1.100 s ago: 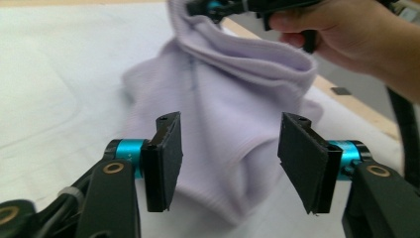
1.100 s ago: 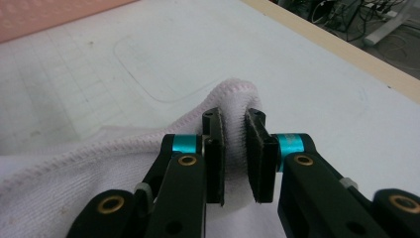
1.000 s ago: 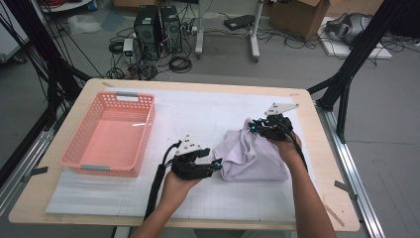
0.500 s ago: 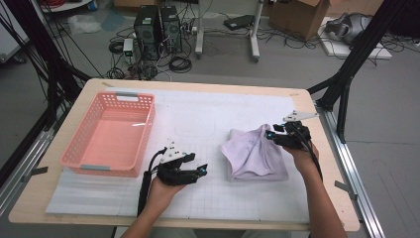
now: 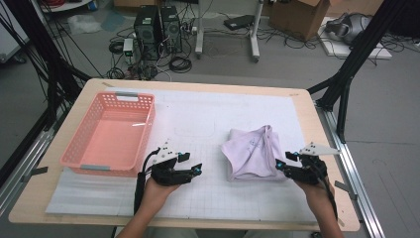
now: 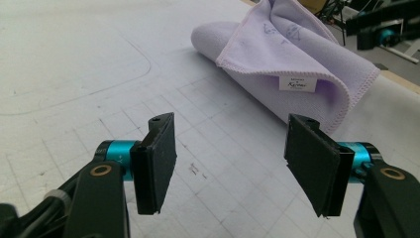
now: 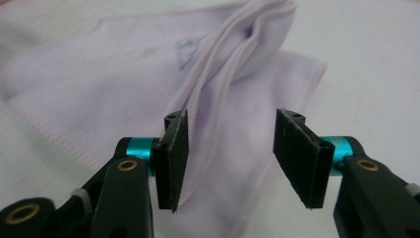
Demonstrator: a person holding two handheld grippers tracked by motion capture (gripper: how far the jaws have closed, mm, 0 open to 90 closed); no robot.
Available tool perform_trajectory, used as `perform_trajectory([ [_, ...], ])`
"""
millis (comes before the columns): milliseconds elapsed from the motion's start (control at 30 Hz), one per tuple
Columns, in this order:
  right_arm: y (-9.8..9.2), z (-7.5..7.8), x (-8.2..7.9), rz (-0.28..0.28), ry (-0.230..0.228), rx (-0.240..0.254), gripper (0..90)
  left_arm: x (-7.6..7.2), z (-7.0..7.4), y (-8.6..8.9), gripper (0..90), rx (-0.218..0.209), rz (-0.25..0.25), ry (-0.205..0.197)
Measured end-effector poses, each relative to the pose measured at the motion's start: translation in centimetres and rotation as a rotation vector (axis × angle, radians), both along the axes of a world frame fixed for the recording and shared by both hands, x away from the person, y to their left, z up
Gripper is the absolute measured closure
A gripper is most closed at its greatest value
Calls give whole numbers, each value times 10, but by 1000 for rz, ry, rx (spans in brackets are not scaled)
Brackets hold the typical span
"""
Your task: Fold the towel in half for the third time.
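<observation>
1. cloth [image 5: 253, 153]: pale lilac, loosely folded with a raised ridge of hems down its middle, lying flat on the right half of the table, well apart from the basket. a small white label [image 6: 297, 83] shows at its near folded edge in the left gripper view.
2. right gripper [image 5: 283, 164]: held low at the cloth's right edge, pointing toward it. its jaws have just been opening and stand spread; in the right gripper view the cloth [image 7: 148, 79] lies beyond and beneath them, with the ridge of hems running down past the left pad [image 7: 174, 158]; whether that pad touches it cannot be told. nothing is pinched.
3. left gripper [image 5: 195, 167]: held low on the table between the basket and the cloth, pointing toward the cloth. jaws spread, with bare gridded mat between them; the cloth [image 6: 277, 54] lies ahead, clear of the pads.
4. basket [image 5: 74, 148]: pink plastic, slatted walls, at the left of the table, just beside the left gripper.
5. mat [image 5: 198, 119]: white, faint grid lines, covering most of the table [image 5: 307, 114], which has a light wooden edge.
6. person: two forearms enter from the bottom of the high view, one hand on each gripper.
</observation>
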State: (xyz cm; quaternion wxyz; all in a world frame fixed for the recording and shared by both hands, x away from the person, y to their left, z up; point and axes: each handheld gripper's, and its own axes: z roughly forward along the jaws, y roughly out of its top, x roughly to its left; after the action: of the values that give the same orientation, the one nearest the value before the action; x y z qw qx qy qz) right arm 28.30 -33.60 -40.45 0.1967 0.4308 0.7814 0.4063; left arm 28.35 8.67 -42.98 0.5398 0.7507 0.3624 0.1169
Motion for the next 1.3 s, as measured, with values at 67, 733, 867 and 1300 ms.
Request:
perform_trajectory([
  [67, 6, -8, -5, 16, 10, 13, 457, 0, -2, 1, 373, 3, 0, 5],
  [733, -5, -12, -15, -86, 100, -105, 731, 0, -7, 1, 376, 0, 16, 30],
  [867, -3, -1, -20, -75, 6, -25, 627, 0, -7, 3, 377, -2, 18, 29],
  [1300, 5, -20, -3, -153, 89, -169, 694, 0, -7, 5, 377, -2, 22, 32],
])
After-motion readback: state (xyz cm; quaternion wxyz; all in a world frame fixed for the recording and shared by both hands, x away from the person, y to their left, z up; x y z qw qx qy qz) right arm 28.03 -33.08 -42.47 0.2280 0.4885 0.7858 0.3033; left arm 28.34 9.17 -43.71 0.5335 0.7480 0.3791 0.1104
